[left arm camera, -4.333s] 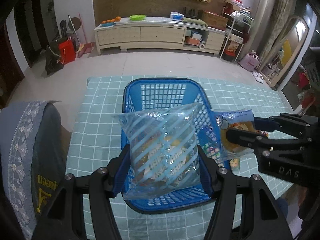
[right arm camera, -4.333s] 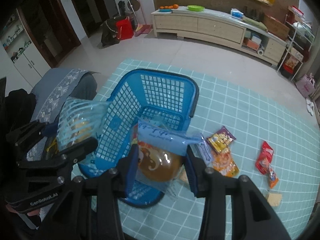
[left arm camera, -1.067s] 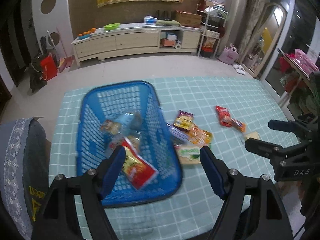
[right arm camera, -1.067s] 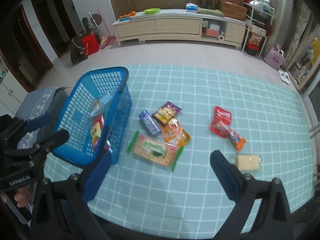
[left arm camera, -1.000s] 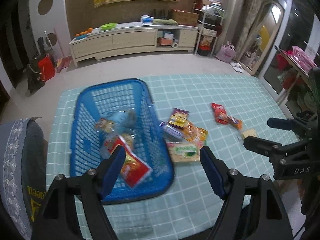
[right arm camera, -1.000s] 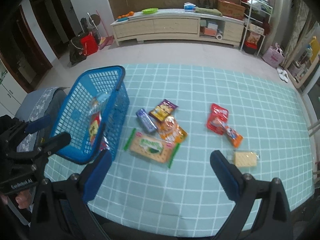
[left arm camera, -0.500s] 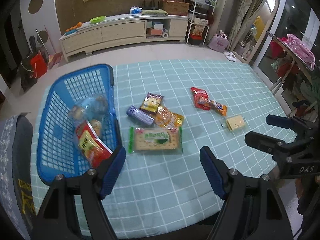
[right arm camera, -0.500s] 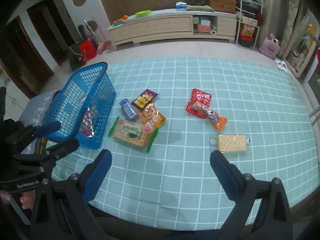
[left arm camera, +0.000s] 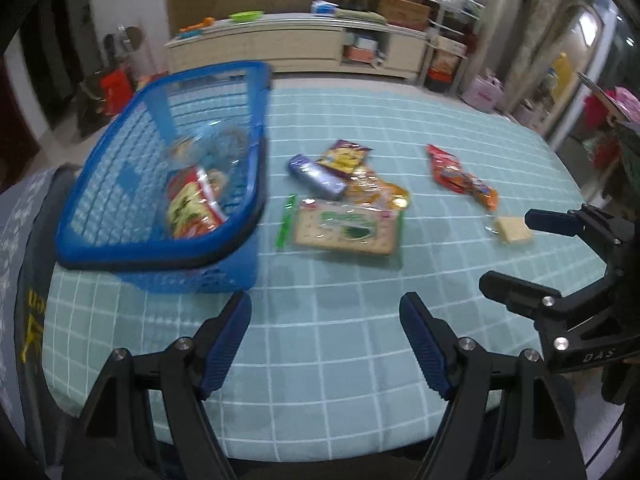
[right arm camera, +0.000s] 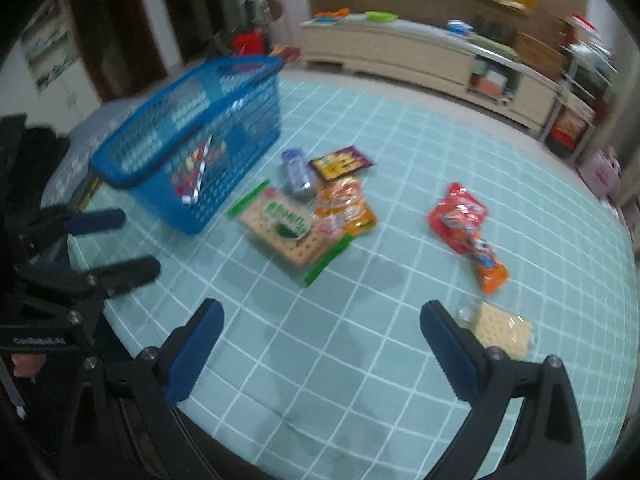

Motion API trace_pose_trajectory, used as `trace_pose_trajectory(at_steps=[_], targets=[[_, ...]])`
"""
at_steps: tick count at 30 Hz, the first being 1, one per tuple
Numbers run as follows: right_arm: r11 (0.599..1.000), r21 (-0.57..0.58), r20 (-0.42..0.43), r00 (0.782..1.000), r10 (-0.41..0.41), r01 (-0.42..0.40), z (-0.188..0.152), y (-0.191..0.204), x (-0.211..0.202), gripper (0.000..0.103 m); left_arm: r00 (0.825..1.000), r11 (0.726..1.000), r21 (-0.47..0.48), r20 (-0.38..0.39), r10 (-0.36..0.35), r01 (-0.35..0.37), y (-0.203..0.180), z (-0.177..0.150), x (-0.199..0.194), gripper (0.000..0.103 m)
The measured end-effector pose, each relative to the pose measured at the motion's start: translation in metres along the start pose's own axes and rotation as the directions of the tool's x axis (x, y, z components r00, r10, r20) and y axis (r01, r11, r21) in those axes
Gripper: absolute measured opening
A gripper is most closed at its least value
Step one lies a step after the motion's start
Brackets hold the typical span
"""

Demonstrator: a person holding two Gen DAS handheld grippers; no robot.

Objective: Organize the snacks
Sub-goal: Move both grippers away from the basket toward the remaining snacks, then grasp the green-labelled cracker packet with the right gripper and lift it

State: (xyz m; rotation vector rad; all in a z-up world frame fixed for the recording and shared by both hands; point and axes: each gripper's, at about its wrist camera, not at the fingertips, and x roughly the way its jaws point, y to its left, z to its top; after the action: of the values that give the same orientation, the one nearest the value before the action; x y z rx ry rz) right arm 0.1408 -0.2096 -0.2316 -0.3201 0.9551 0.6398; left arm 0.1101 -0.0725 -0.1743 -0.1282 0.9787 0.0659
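The left tool [left arm camera: 325, 312] hangs over the near edge of the desk [left arm camera: 360, 344] with its blue pads spread wide and nothing between them. The right tool [right arm camera: 320, 320] is likewise spread apart and empty above the checked teal cloth, its right pad just beside a small pale cracker pack [right arm camera: 502, 330] at the near right.

Out from the tools, a large cracker pack with green ends [left arm camera: 344, 230] lies flat near the middle of the desk. Touching its far edge are an orange snack bag [left arm camera: 378, 192], a bluish-purple wrapped bar [left arm camera: 316, 176] and, farther still, a purple and yellow packet [left arm camera: 346, 156]. To the right, well apart from this cluster, a red bag [right arm camera: 458, 210] and an orange packet [right arm camera: 490, 268] lie end to end.

At the left stands the blue basket [left arm camera: 104, 196], holding a red and yellow snack bag [left arm camera: 192, 204] and a clear bag behind it.
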Motion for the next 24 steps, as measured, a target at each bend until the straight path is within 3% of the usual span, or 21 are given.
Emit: trace_pose_trajectory(at_steps=[6, 10, 19, 24], targets=[[0.995, -0.095, -0.080, 0.997, 0.000, -0.008, 0.006, 0.009, 0.049, 0.100, 1.000, 0.995, -0.102, -0.017, 0.017, -0.018, 0.013, -0.014, 0.019, 0.075], [0.979, -0.206, -0.041, 0.999, -0.015, 0.006, 0.011, 0.019, 0.064, 0.100, 0.998, 0.987, -0.145, -0.025, 0.064, -0.067, 0.012, -0.022, 0.032, 0.075], [0.908, -0.411, -0.054, 0.996, 0.067, -0.084, 0.030, 0.030, 0.103, 0.100, 0.990, 0.959, -0.249, -0.037, 0.133, -0.138, 0.020, -0.027, 0.056, 0.075], [0.881, -0.450, -0.088, 0.990, 0.115, -0.142, 0.043, 0.029, 0.121, 0.100, 0.990, 0.936, -0.322, -0.029, 0.141, -0.143, 0.026, -0.027, 0.064, 0.075]])
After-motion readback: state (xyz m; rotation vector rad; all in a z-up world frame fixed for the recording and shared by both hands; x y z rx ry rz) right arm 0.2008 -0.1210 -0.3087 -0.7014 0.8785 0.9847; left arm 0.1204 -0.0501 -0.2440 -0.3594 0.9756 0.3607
